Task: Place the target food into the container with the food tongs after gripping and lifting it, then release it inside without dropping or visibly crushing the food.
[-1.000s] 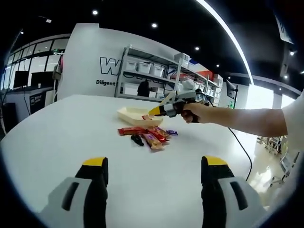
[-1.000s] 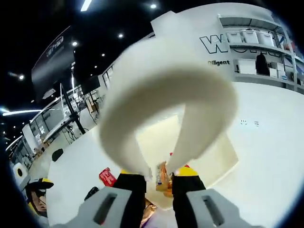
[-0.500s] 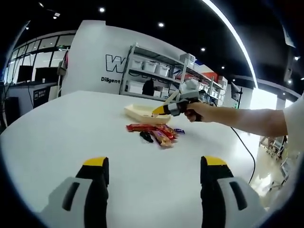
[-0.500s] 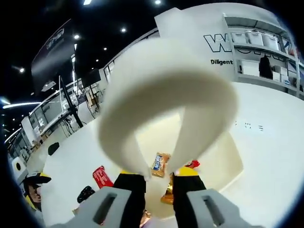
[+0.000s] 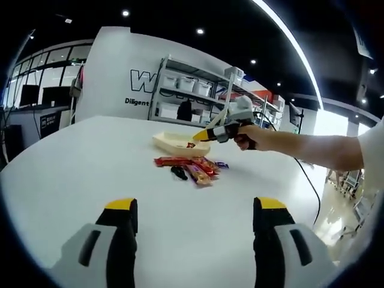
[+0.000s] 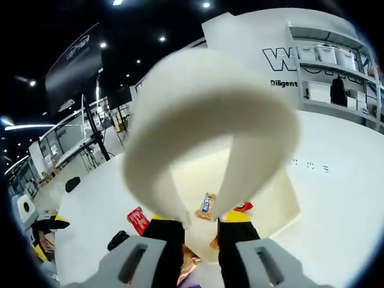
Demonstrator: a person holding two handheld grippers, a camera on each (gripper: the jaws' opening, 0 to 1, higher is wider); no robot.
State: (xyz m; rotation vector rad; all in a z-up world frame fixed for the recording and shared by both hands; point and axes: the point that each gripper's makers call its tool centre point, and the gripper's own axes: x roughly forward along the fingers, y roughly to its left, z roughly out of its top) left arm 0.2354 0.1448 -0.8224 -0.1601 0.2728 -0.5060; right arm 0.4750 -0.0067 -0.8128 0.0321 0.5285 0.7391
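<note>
My right gripper (image 6: 201, 221) is shut on the cream food tongs (image 6: 210, 102), whose wide loop arches over the right gripper view. Beyond the jaws an orange-and-blue snack bar (image 6: 207, 206) lies flat inside the cream tray (image 6: 273, 192), with a red wrapper (image 6: 243, 207) beside it. In the left gripper view a hand holds the right gripper (image 5: 204, 135) just above the tray (image 5: 171, 143). My left gripper (image 5: 196, 207) stands open over bare table, well short of the snacks.
Several wrapped snacks (image 5: 193, 167) and a small black item (image 5: 179, 174) lie on the white table (image 5: 90, 168) in front of the tray. A red wrapper (image 6: 138, 220) sits left of the tray. Shelving (image 5: 192, 90) stands behind the table.
The snack bar that sat between the tong tips a second ago now lies in the tray. The right gripper has lifted slightly away from it. The left gripper stays put.
</note>
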